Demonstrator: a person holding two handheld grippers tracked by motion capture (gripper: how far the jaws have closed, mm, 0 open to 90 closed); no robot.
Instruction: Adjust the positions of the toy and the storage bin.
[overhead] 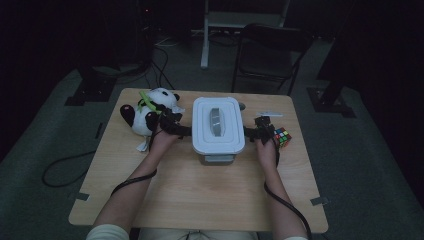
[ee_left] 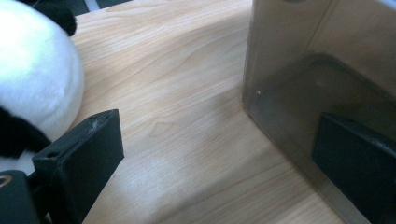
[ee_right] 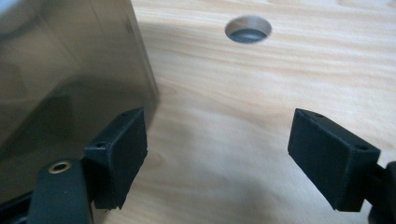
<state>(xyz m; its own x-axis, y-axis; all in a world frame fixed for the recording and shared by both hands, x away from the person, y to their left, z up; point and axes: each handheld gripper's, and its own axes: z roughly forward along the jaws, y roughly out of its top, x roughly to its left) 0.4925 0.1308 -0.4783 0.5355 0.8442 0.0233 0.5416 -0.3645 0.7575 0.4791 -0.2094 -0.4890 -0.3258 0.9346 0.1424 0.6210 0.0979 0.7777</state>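
High view: both hands flank the lidded plastic box (overhead: 218,125) at mid-tabletop (overhead: 200,200), left gripper (overhead: 186,131) and right gripper (overhead: 250,133) open against its smooth walls. It looks rigid, light, slippery; grip beneath the lid rim.

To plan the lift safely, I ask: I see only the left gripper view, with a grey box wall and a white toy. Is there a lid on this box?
Observer: Yes, a white lid covers the box, with a grey handle on top.
Operator: Where is the right gripper?
Observer: The right gripper is at the box's opposite side, jaws open, with bare table between them.
Operator: Is anything near it?
Observer: A puzzle cube lies close beside it, on the side away from the box.
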